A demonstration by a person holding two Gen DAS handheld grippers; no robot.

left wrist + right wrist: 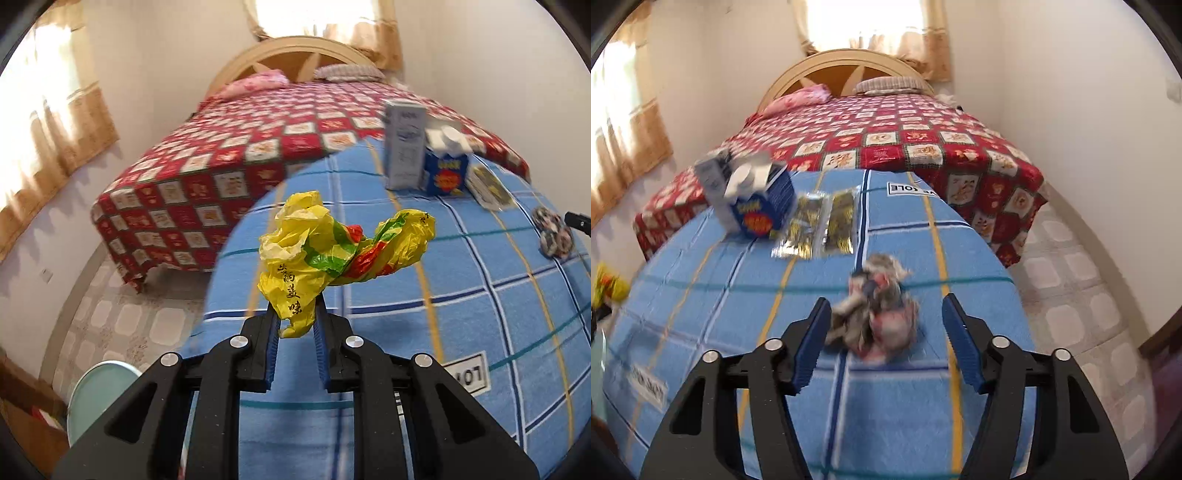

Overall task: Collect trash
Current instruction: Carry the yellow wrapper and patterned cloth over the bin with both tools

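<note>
My left gripper (295,314) is clamped on the yellow plastic bag (332,251), lifted off the bench (480,314). My right gripper (886,325) stands apart around the crumpled paper wad (877,306); cartons (753,199) and foil packets (820,229) remain farther left.

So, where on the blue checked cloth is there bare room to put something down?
Bare cloth lies right of the crumpled paper, toward the edge, and in the near middle behind the right tool. The far left corner is crowded: grey carton, blue box and foil packets stand close together.
</note>
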